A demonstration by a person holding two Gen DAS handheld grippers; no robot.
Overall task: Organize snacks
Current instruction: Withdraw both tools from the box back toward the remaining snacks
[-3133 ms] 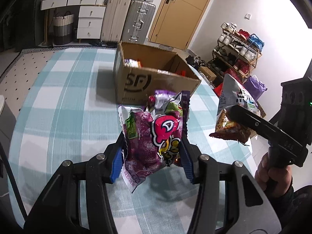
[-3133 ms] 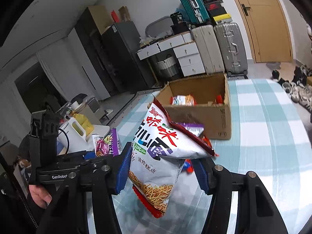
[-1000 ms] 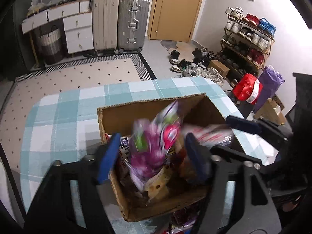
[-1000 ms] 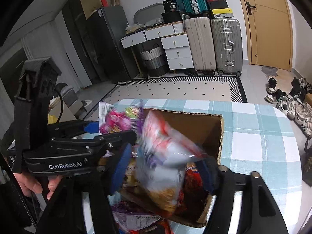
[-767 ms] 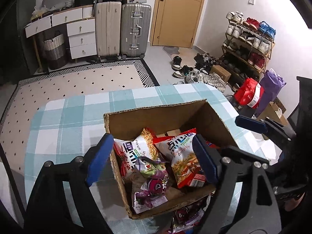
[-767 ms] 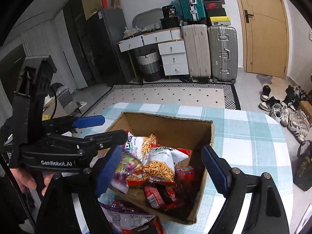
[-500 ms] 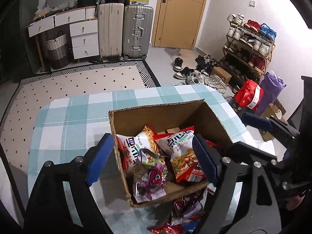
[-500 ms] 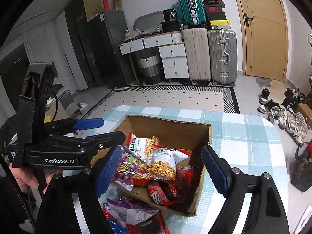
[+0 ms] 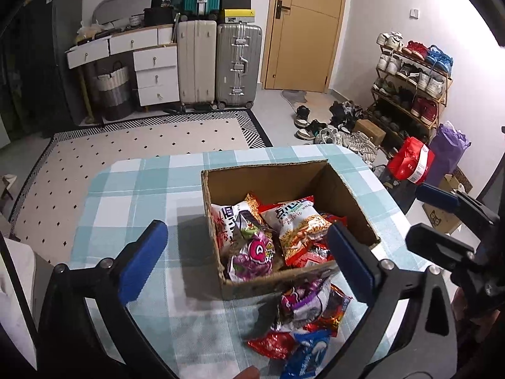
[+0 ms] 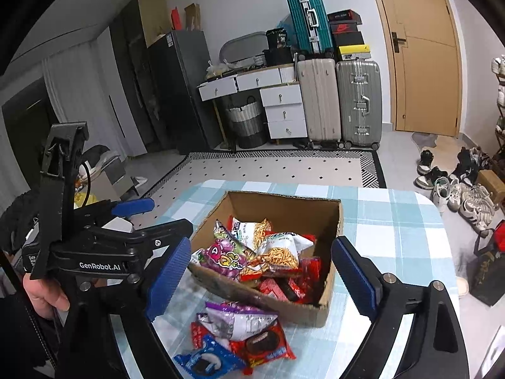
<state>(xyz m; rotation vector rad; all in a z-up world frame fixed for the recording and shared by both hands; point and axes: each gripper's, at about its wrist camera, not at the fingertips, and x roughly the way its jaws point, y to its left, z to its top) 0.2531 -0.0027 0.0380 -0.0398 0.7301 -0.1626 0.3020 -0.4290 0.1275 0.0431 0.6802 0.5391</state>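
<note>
Room's pretty cluttered behind the table (image 9: pixel 132 189): two upright suitcases (image 9: pixel 219 66) at top centre of the left wrist view with a teal one stacked above, white drawers (image 9: pixel 154 75) to their left, a wooden door (image 9: pixel 303 28) to the right, and a shoe rack (image 9: pixel 410 85) along the right edge with loose shoes on the floor below it. A patterned rug (image 9: pixel 126 145) fills the floor between all that and the table.

The box (image 9: pixel 271 173) sits mid-frame on the checked tablecloth, open-topped. Inside it, a purple bag (image 9: pixel 252 255) lies at the near left, a white-and-orange noodle bag (image 9: pixel 300 224) right of it, another white bag (image 9: pixel 227 221) behind, and red packets (image 10: pixel 284 284) down in the near corner. The far half of the box shows bare cardboard.

Just outside the near wall, low in the frame, there's a loose pile (image 9: pixel 303 325) on the cloth: a silver-purple bag on top, red packets and a blue cookie pack (image 10: pixel 205 360) underneath. The pile touches the box wall or sits right against it, hard to say which.

Left gripper (image 9: pixel 246 262) hangs over the near edge of the box, jaws spread wide with nothing between them. Right gripper (image 10: pixel 262 276) is the same deal, jaws gaping and empty, framing the box; the left tool crosses the left side of its view, partly blocking the table there.
</note>
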